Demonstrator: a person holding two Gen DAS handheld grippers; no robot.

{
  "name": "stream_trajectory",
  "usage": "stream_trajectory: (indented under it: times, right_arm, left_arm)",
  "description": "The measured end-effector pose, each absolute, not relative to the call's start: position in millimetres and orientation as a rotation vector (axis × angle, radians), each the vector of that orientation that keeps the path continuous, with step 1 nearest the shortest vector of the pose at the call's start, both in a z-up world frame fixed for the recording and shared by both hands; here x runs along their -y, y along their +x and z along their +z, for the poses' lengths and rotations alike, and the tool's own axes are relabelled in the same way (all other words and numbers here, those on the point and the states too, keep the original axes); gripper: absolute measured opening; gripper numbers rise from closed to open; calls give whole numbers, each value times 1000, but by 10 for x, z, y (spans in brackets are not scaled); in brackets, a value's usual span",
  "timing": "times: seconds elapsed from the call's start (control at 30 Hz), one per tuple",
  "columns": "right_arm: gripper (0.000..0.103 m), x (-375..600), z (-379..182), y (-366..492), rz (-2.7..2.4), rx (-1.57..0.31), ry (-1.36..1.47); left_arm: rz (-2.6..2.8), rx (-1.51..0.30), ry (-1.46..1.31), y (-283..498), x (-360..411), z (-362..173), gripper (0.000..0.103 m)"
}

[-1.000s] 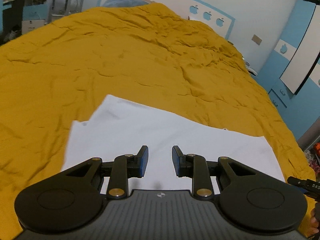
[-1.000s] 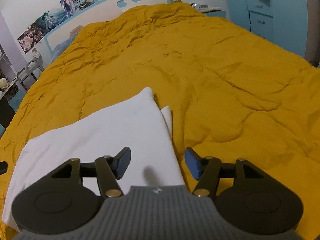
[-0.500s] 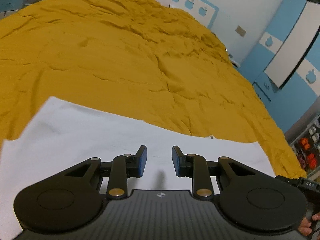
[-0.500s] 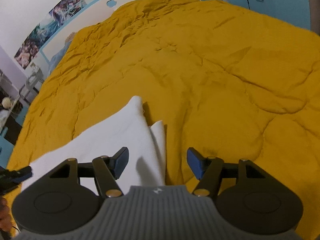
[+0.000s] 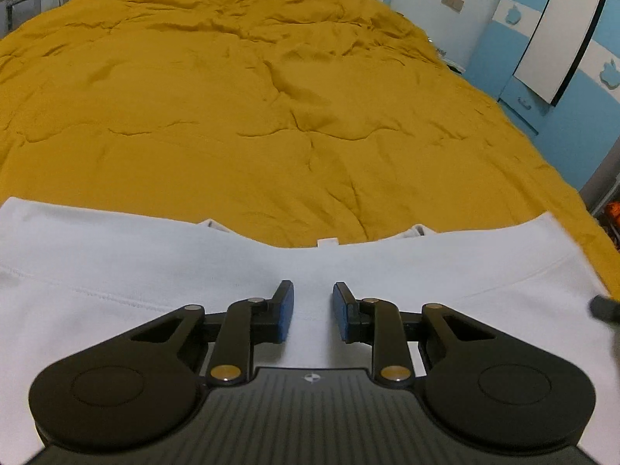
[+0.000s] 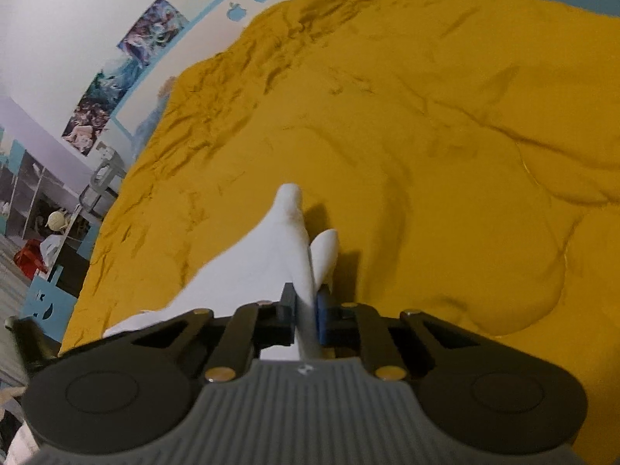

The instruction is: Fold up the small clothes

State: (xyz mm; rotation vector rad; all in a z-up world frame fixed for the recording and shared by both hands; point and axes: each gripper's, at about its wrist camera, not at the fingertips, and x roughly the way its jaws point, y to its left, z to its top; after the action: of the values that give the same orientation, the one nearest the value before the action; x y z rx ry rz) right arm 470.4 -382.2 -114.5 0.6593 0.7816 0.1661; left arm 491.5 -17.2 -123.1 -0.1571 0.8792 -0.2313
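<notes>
A white garment (image 5: 155,263) lies flat on the mustard-yellow bedcover (image 5: 271,97), its neckline and label facing the far side. My left gripper (image 5: 313,306) hovers low over the middle of it, open, with a small gap between the blue pads and nothing pinched. In the right wrist view the garment's right edge (image 6: 252,267) is gathered into a raised fold. My right gripper (image 6: 306,310) has its jaws closing on that fold, and the pads press on the cloth from both sides. A folded-under sleeve tip (image 6: 325,248) pokes out beside it.
The yellow bedcover (image 6: 426,135) stretches wide beyond the garment. A blue and white wardrobe (image 5: 562,38) stands to the right of the bed. Posters (image 6: 128,62) hang on the wall, with shelves and clutter (image 6: 58,213) off the bed's left side.
My right jaws went from wide open to closed on the garment's edge, and that view rolled. My left gripper dropped closer and shifted along the garment, so the neckline came into view.
</notes>
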Motion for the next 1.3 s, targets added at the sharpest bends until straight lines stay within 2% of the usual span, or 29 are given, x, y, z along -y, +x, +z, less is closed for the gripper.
stream_trajectory:
  times: [0.33, 0.7, 1.03, 1.3]
  right_arm:
    - [4, 3277, -406, 4669, 235, -740, 635]
    - [4, 1824, 13, 4794, 334, -773, 621]
    - [4, 309, -18, 4862, 401, -806, 501]
    - [4, -584, -346, 4946, 417, -849, 420]
  left_arm:
    - [-215, -838, -180, 4429, -223, -686, 30]
    - [-57, -832, -210, 3792, -1364, -256, 30]
    - [82, -828, -162, 3632, -2024, -43, 30]
    - [27, -880, -281, 3659, -2216, -447, 30]
